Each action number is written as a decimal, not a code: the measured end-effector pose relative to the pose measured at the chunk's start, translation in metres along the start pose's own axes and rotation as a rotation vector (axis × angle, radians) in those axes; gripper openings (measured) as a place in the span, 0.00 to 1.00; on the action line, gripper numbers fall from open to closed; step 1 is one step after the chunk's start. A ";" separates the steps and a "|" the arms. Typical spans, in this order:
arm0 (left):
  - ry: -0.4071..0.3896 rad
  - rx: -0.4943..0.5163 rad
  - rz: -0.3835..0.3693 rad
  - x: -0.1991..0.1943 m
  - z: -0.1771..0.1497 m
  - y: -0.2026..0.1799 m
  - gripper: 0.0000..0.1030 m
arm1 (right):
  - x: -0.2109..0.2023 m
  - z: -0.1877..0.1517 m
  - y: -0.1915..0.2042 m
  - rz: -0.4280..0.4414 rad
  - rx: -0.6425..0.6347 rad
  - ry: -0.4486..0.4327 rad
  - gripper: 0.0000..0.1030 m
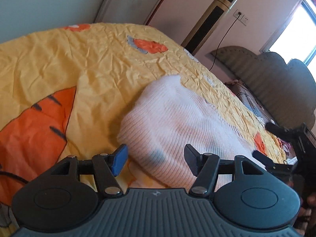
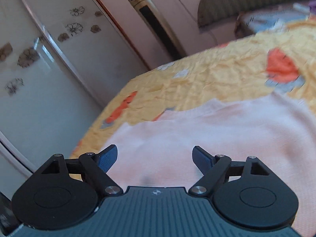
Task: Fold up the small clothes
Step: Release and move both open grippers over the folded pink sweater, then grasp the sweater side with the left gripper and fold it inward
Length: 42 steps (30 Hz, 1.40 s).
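Left tool (image 1: 156, 161) is seen with jaws parted, nothing pinched between them; blue pads (image 1: 119, 163) are held just above the near edge of the knit (image 1: 177, 126). Knit is a pale pink-white ribbed garment, laid on the bed over a yellow sheet (image 1: 49, 59) printed with orange carrots (image 1: 33, 132). It is bunched into a rounded, folded-over heap, with a grey smudge showing through near the left tool. Right tool (image 2: 155, 159) is seen with jaws spread wide, also empty, hovering over the knit (image 2: 197, 134); contact with the fabric cannot be told, as the right view is blurred. In the right view the knit's layered far edges are seen, one lying over another, with sheet (image 2: 207, 79) beyond them. The right tool's black frame (image 1: 264, 160) is visible at the right edge of the left view, beside the knit. Behind the bed a gold tower fan (image 1: 209, 19) is stood against the wall, with a cord run to a socket (image 1: 240, 15). A padded grey headboard (image 1: 276, 83) is seen at right, and a glossy flowered wardrobe (image 2: 49, 59) at left.
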<state>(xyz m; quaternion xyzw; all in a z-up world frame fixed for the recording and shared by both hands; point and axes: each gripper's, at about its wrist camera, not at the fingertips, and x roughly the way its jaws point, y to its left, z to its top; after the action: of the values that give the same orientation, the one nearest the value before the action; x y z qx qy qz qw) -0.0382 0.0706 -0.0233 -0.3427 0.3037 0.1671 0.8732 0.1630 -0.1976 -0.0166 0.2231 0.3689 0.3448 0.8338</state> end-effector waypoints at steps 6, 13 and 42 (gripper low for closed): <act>0.105 -0.098 -0.014 0.032 -0.002 0.015 0.61 | 0.075 0.016 0.003 0.058 0.236 0.222 0.85; 0.062 -0.145 -0.007 0.053 0.014 0.014 0.61 | 0.093 0.008 0.020 -0.014 0.220 0.291 0.85; -0.156 0.367 0.047 0.022 -0.025 -0.125 0.20 | 0.059 0.000 -0.022 0.293 0.381 0.338 0.84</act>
<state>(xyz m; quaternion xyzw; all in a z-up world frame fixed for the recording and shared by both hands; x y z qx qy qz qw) 0.0310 -0.0339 0.0102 -0.1564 0.2685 0.1554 0.9377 0.2008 -0.1688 -0.0573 0.3659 0.5243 0.4186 0.6450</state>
